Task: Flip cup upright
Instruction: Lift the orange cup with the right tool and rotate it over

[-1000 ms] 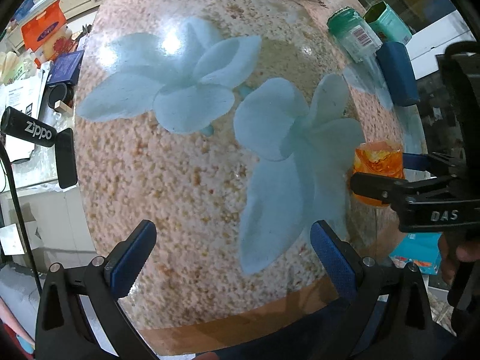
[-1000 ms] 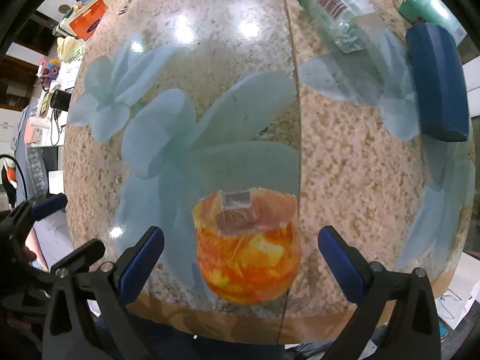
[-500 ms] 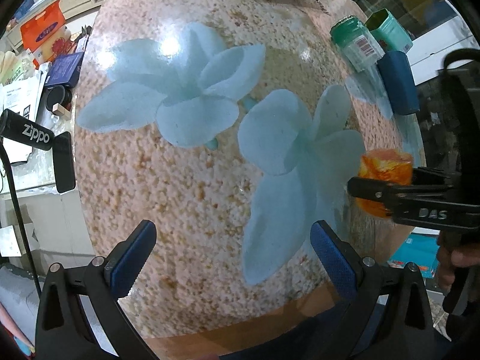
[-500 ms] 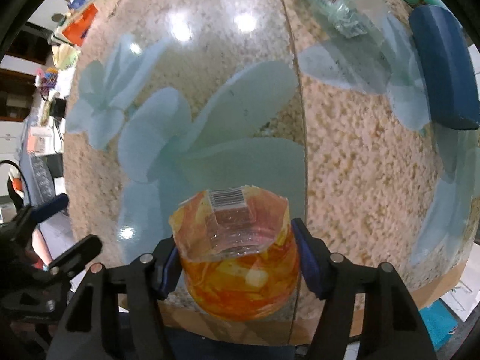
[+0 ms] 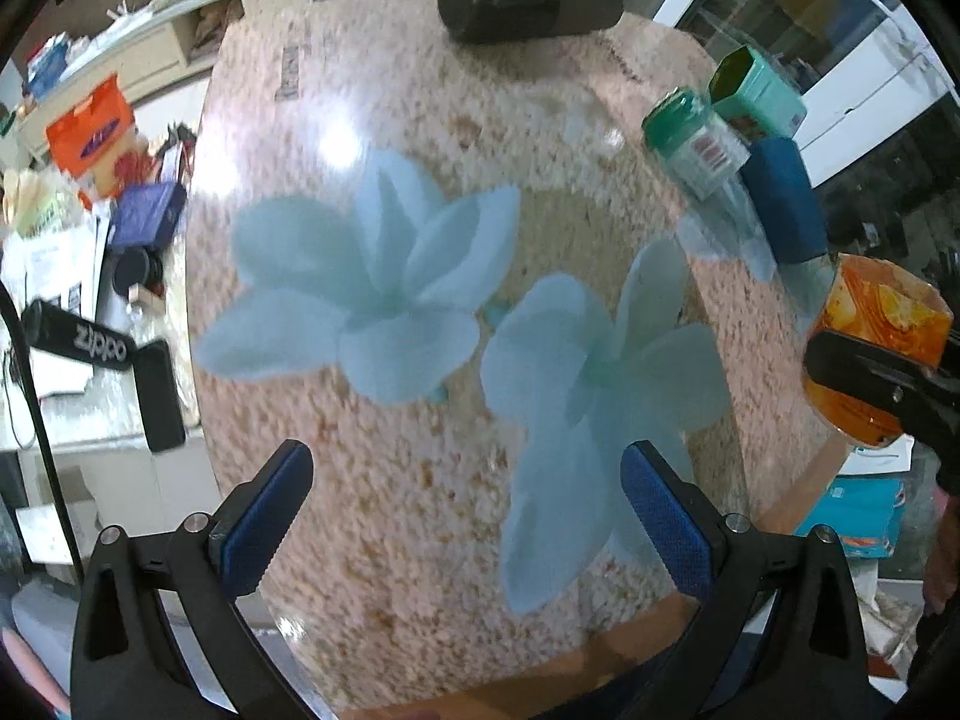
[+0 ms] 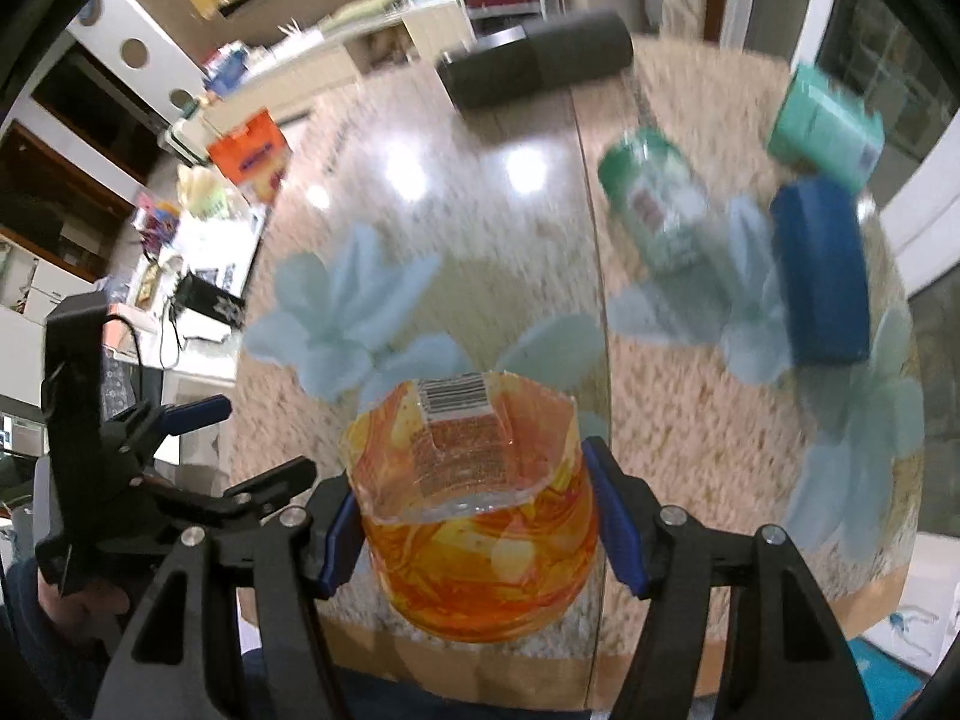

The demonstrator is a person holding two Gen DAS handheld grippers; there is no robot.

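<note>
The cup (image 6: 474,516) is clear orange and yellow plastic with a barcode label. My right gripper (image 6: 474,531) is shut on its sides and holds it lifted above the near edge of the table, tilted, its flat labelled end pointing away from me. In the left wrist view the cup (image 5: 876,330) hangs at the far right, with a right finger (image 5: 870,372) across it. My left gripper (image 5: 468,516) is open and empty over the flower-print table (image 5: 420,516), well left of the cup.
A green-capped clear bottle (image 6: 654,204) lies on the table at the back right. Beside it are a blue case (image 6: 822,270) and a teal tin (image 6: 828,126). A black cylinder (image 6: 534,66) lies at the far edge. Cluttered shelves stand left of the table.
My right gripper shut on the cup, lifted it off the table and began tilting it. My left gripper rose and tipped back a little; it stayed open.
</note>
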